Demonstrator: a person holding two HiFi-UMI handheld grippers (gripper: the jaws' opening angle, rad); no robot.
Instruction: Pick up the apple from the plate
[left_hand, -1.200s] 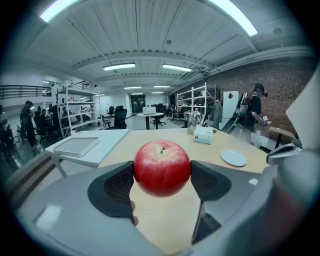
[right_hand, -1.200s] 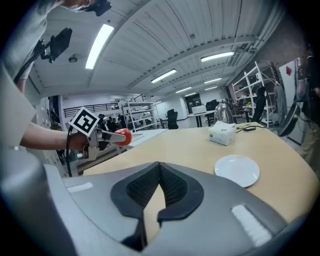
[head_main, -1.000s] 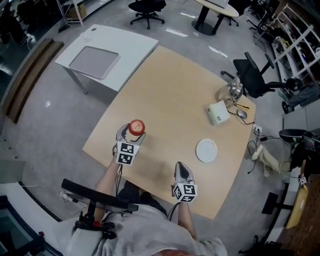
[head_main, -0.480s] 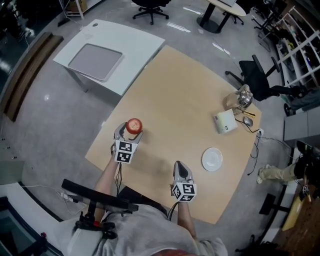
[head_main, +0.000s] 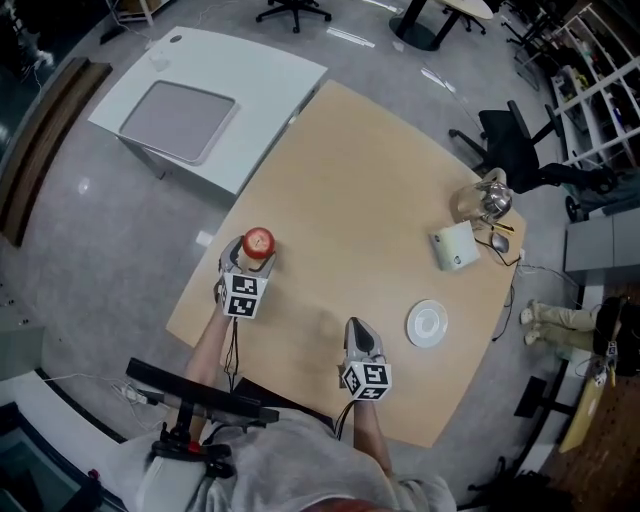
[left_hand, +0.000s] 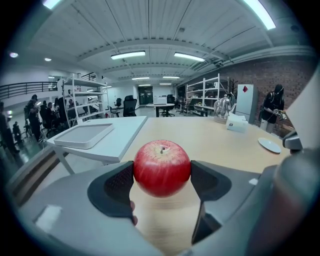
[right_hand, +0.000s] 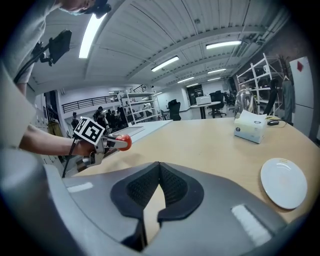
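A red apple (left_hand: 162, 167) is clamped between the pads of my left gripper (left_hand: 162, 180), held above the wooden table near its left edge; the head view shows the apple (head_main: 258, 242) in front of the left gripper (head_main: 250, 258). From the right gripper view the same apple (right_hand: 123, 142) appears far to the left. The white plate (head_main: 427, 324) lies bare on the table at the right, also seen as the plate (right_hand: 283, 182). My right gripper (head_main: 361, 335) is shut with nothing in it, near the table's front edge, its tips (right_hand: 159, 167) touching.
A white tissue box (head_main: 454, 245) and a glass jug (head_main: 478, 200) stand at the table's far right, with a mouse (head_main: 502, 244) beside them. A white side table with a grey tray (head_main: 177, 120) adjoins the far left. Office chairs (head_main: 513, 150) stand beyond.
The left gripper with the apple has shifted slightly left and farther off. The head camera has moved, so the plate and box sit further right in view.
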